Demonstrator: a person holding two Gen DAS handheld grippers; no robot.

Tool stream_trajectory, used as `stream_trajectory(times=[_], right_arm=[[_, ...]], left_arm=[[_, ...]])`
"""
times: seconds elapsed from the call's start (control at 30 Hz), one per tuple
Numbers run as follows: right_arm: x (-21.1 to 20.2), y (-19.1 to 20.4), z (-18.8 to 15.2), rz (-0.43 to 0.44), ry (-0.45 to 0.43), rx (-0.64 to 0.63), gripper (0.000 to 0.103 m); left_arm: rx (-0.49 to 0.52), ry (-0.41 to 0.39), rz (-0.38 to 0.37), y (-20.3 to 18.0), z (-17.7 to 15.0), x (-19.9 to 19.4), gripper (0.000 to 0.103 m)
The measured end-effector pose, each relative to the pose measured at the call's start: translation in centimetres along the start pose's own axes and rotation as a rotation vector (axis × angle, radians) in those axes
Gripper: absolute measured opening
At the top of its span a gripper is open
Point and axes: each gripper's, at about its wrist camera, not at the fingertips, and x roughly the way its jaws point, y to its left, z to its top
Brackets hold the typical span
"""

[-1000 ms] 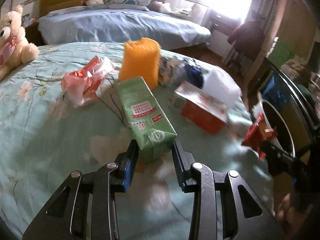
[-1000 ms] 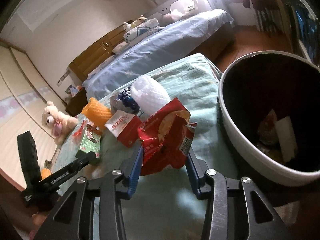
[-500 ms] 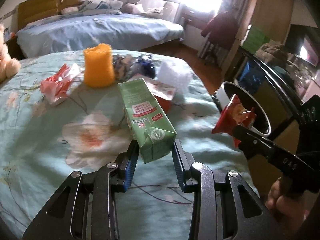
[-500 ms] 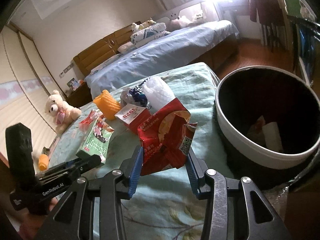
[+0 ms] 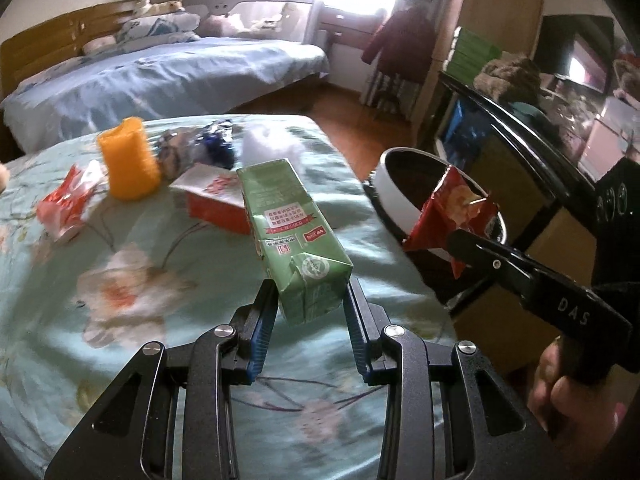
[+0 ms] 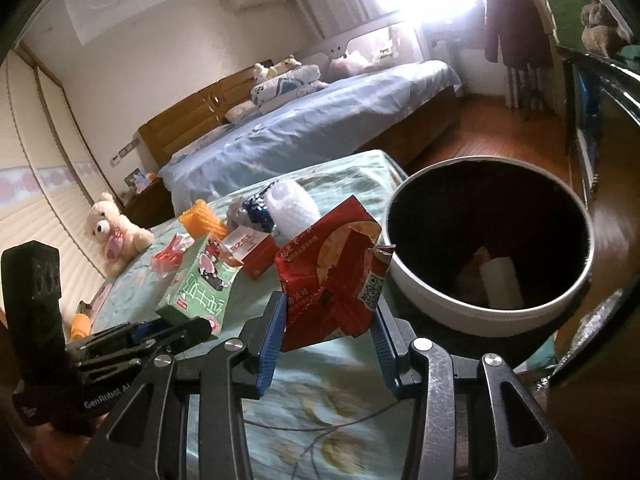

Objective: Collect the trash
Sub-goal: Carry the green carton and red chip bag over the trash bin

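The left claw is clamped on a green carton, held clear above the bed. The right claw is clamped on a red wrapper, close to the near rim of the bin, which sits just ahead and to its right.

Neither piece is binned yet; both look ready to drop once carried over the opening.

Beyond the carton, further up the bed, more trash waits: a red box, an orange block, a pink-red wrapper, a blue-silver wrapper and a white wad.

The bin already holds a white scrap and another pale piece I cannot identify.
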Motion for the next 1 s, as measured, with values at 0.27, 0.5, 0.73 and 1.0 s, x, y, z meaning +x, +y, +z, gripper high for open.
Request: stream_trajectory(times=[0.27,0.5,0.73,1.0], right_arm=[[-1.5,-1.9,0.3,-0.041,-0.032,0.018,0.043],[-2.7,-3.7,0.7,-0.077,-0.056,0.038,0.043],[-3.6,-5.2,1.0,-0.113,-0.071,0.058,0.043],[-4.0,-6.6,1.4,-0.142,-0.084,0.075,0.043]], left_arm=[[0.05,0.004,-0.031,-2.5,0.8,0.7,0.033],[0.088,0.003,-0.058,-4.7,1.6,1.3,0.033],[0.127,0.001,-0.086,-6.5,2.6,1.9,0.033],[0.146,-0.001,-0.104,-8.1,3.5,2.6,0.033]])
